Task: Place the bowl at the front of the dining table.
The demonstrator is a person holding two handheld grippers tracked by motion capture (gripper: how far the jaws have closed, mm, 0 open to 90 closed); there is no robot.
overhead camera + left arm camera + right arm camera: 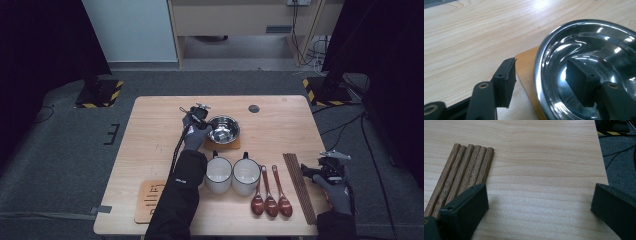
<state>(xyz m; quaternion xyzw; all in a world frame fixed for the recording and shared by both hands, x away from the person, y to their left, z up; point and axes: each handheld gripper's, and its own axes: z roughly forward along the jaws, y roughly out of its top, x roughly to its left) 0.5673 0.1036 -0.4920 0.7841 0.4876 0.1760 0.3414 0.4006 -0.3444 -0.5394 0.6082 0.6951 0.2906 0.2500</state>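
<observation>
A shiny steel bowl (223, 128) (586, 45) sits on a small wooden coaster (222, 145) (526, 65) near the middle of the table. My left gripper (200, 116) (540, 82) is at the bowl's left edge and straddles its rim, one jaw outside over the coaster and one inside the bowl. Both pads stand off the rim, so it is open. My right gripper (307, 171) (539, 207) hovers wide open over bare wood at the table's right edge. It is just right of a row of wooden chopsticks (299, 187) (464, 172).
Two white mugs (232, 176) stand in front of the bowl. Three dark red spoons (270, 192) lie to their right. A lettered wooden board (150, 200) lies at the front left. The table's right edge (602, 165) drops to grey carpet with cables.
</observation>
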